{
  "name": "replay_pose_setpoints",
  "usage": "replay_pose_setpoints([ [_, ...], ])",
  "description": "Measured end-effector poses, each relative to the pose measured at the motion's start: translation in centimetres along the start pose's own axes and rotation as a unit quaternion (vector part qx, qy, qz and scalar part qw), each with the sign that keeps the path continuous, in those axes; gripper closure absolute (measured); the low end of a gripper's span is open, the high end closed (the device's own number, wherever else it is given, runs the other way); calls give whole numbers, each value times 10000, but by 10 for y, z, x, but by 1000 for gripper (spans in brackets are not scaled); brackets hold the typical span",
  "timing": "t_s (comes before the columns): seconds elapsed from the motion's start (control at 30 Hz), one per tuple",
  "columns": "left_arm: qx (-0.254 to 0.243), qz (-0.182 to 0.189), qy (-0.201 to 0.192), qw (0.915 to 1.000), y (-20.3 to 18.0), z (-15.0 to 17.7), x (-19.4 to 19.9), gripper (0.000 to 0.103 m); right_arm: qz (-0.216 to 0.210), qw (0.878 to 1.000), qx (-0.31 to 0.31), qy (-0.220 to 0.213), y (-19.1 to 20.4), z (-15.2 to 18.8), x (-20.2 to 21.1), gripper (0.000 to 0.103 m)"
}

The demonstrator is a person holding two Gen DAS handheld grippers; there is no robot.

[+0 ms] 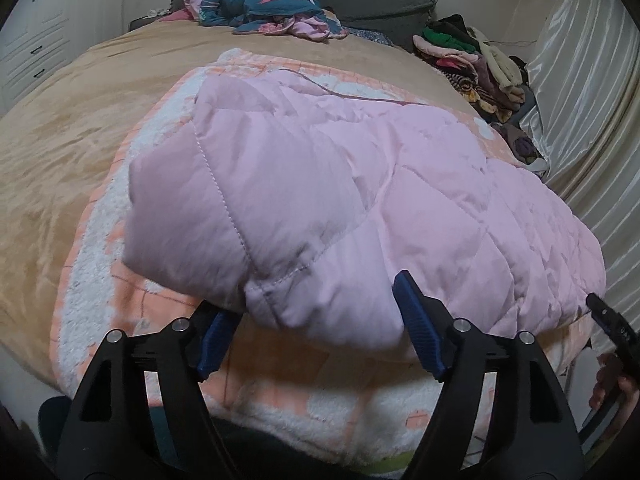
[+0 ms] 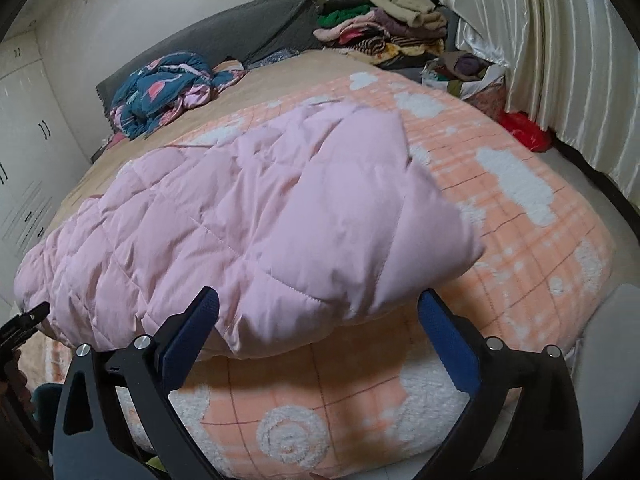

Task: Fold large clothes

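One pink quilted coat (image 1: 340, 200) folded on orange blanket (image 1: 152, 304) at near bed edge. Two grippers: left gripper (image 1: 320, 320) fingers wide apart, straddling coat's near edge, gripping nothing; right gripper (image 2: 320, 324) likewise. One clothes pile (image 2: 384, 28) far right.

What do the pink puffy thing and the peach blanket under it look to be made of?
Pink quilted garment: seemingly a smooth, matte woven shell over soft padding; stitched lines divide it into puffy panels. Peach blanket: looks like plush fleece, with fuzzy white raised patches and thin grid lines. The exact fibres cannot be told.
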State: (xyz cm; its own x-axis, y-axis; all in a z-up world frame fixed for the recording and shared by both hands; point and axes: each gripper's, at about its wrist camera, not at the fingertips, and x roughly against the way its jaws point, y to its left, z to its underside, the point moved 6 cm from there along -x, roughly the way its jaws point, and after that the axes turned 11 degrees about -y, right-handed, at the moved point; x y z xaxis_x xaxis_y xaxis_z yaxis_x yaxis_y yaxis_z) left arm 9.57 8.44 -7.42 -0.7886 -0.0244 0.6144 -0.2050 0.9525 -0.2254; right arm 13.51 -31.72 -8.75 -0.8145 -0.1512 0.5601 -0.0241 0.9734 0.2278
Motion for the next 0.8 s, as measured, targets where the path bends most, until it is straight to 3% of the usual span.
replay_pose_setpoints([
  [0.27, -114, -97, -17, 9999, 1, 4, 16, 20, 42, 9997, 65, -238, -3, -9, 23, 4],
  [0.43, -225, -76, -295, 9993, -4, -7, 39, 10, -65, 9985, 237, -486, 9, -20, 49, 4],
  [0.8, -595, 84, -960, 9936, -37, -27, 102, 9, -425, 9857, 988, -1294, 61, -40, 125, 4],
])
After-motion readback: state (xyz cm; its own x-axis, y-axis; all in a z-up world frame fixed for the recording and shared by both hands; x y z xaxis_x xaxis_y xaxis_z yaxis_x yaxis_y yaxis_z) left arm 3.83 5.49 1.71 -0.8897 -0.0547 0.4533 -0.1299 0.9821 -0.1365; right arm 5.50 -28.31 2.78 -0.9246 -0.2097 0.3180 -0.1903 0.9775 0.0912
